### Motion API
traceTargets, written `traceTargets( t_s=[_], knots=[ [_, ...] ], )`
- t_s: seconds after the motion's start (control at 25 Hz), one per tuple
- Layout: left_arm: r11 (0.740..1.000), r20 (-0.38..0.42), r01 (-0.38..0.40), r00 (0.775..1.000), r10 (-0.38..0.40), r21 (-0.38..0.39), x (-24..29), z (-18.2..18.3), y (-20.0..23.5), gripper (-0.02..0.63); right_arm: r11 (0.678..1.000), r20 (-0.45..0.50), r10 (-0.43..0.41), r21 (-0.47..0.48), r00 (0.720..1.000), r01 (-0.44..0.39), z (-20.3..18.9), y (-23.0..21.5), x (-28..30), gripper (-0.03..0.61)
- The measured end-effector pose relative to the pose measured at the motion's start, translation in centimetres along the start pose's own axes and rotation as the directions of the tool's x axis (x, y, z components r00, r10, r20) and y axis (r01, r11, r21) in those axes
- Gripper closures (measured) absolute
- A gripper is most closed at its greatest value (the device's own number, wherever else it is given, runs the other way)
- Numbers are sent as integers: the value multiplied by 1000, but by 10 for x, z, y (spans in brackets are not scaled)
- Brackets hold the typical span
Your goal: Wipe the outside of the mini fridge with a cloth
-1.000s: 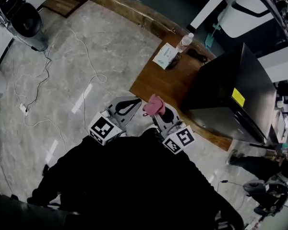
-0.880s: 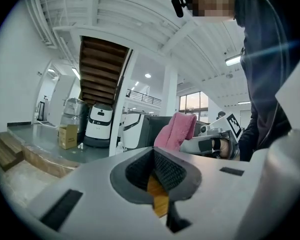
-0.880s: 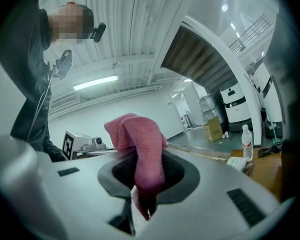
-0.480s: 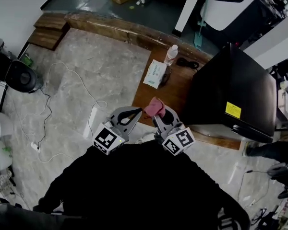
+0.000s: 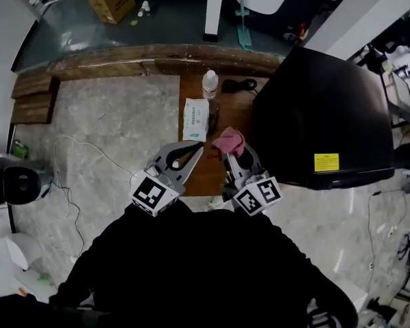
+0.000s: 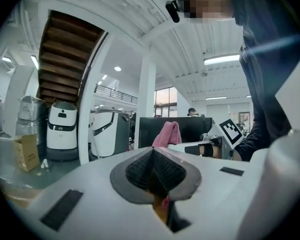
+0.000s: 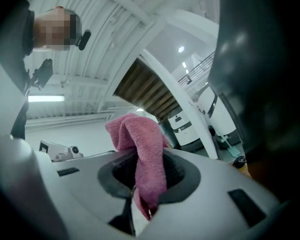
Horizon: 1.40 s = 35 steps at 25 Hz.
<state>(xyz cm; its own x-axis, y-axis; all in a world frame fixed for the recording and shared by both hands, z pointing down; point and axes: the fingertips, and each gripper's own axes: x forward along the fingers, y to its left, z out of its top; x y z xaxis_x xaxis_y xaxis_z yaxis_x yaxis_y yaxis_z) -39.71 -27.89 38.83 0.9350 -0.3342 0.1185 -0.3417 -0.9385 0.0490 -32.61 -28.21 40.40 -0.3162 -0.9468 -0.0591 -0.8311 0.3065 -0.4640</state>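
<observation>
Change: the person has turned to face the fridge (image 5: pixel 321 115), which now stands closer to the grippers than a second ago.
Cloth: the pink cloth (image 5: pixel 229 142) is pinched in the right gripper (image 5: pixel 235 158), over the table (image 5: pixel 236 115) and short of the fridge.
Left gripper (image 5: pixel 194 149): jaws closed on nothing.
Meaning: the approach looks nearly done, and wiping has not yet begun.

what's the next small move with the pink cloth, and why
Probably swing the right gripper rightward until the pink terry cloth clamped in its jaws meets the nearest side of the black mini fridge. The cloth hangs over the brown wooden table, apart from the fridge, so no wiping can start yet. The left gripper is shut and empty.
</observation>
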Motion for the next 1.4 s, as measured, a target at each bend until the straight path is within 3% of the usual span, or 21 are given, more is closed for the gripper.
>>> traceTargets(
  t_s=[0.12,0.24,0.32,0.48,0.64,0.84,1.0,1.08,1.28,1.4],
  knots=[
    [992,-9,121,993,-121,28,36,4,32,607,989,97,-140,54,985,135,18,-35,25,503],
    [970,3,240,971,-240,31,66,17,50,607,958,189,-278,128,942,257,40,-66,38,503],
    [952,13,303,953,-304,40,85,22,61,607,927,247,-371,163,895,339,55,-89,43,503],
    [911,80,408,908,-412,60,118,35,81,607,854,359,-521,236,775,464,83,-127,44,503],
    [889,130,446,880,-457,108,146,55,88,607,819,426,-573,330,700,470,107,-155,39,503],
    [868,168,484,852,-496,110,171,79,77,607,783,488,-617,461,617,419,137,-175,30,503],
    [843,173,523,825,-537,122,182,87,66,607,718,502,-678,608,537,339,137,-195,20,502],
    [841,168,529,824,-542,115,186,85,63,607,704,504,-684,647,527,294,135,-199,18,500],
    [834,119,542,826,-551,104,196,69,61,607,665,487,-687,721,539,197,122,-205,18,499],
    [830,86,548,826,-557,102,207,53,59,607,635,460,-701,750,544,184,109,-214,16,497]
  ],
)
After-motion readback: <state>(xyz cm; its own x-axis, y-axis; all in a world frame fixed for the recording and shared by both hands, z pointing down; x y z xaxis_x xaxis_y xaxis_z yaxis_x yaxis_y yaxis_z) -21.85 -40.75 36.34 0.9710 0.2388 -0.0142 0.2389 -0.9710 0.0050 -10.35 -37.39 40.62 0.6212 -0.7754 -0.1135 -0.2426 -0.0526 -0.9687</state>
